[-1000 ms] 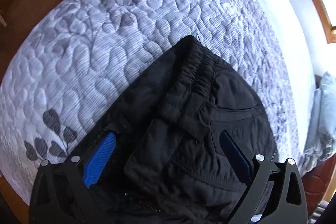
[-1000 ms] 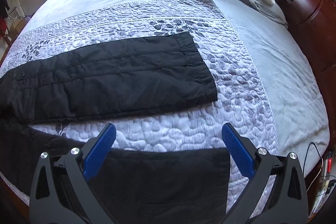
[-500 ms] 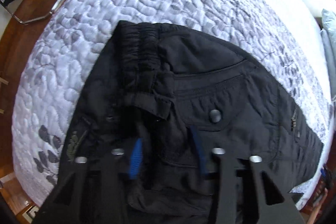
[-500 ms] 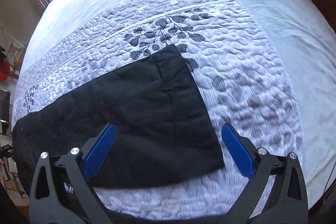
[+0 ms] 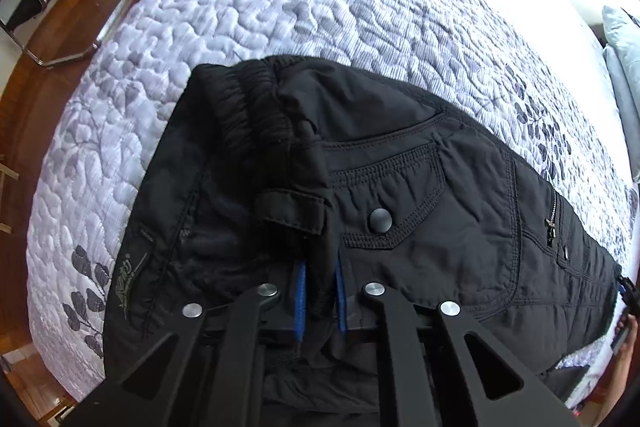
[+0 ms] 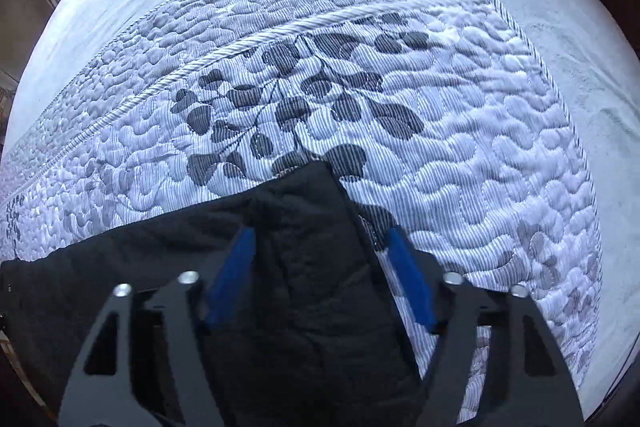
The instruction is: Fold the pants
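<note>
Black pants [image 5: 400, 195] spread on the quilted bedspread [image 5: 280, 7], waistband toward 11 o'clock in the left wrist view, button pocket near centre, zip out at 3 o'clock. Left gripper [image 5: 320, 291] clamped tight, blue pads nearly together on a ridge of waist fabric just below the belt loop [image 5: 294, 213] at 6 o'clock. Right gripper [image 6: 320, 267] over the far leg cuff [image 6: 308, 211], cuff corner pointing to 12 o'clock; jaws closing, cloth between them, one pad above black fabric at 8 o'clock, the other off the cuff edge above bare quilt at 4 o'clock, not yet pressing. Likely trouble: right pad outside the hem dragging a pinch of bedspread up along with the cuff. Could also catch only the top layer of the leg, leaving the lower layer behind and skewing the fold. On the left, a narrow bite on slippery padded cloth, prone to sliding out once the weight of the pants hangs from it. Uneven lifting between the two ends would twist the leg and bunch the seat. Second leg not visible here, so alignment cannot be judged.
</note>
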Action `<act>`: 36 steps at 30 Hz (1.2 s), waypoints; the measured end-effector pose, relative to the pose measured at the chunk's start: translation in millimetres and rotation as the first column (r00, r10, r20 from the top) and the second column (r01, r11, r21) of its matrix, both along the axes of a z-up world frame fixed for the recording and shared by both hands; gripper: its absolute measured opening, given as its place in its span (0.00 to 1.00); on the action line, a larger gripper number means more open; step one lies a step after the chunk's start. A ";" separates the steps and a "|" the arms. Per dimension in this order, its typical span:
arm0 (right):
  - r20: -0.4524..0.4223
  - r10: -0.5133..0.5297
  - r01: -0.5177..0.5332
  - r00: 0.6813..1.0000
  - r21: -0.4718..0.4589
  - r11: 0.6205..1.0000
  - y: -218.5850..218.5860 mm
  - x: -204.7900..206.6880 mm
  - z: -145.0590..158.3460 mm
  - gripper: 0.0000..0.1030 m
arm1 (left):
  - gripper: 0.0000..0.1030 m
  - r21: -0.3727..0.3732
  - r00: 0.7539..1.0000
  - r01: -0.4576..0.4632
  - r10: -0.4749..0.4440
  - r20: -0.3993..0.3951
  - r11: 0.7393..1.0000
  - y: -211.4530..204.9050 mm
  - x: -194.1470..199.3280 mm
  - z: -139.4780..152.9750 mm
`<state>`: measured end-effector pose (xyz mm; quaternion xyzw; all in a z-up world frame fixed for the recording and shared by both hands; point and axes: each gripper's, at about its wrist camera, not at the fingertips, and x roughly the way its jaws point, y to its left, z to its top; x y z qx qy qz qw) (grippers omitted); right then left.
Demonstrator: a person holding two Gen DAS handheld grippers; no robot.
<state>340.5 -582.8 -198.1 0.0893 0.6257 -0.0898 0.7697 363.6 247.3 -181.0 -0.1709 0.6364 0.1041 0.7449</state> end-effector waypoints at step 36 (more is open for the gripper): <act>0.534 -0.066 0.137 0.843 -0.095 0.986 7.0 -391.7 117.0 0.09 | 0.14 -0.088 0.759 0.066 0.007 0.650 0.994 11.2 -327.0 48.4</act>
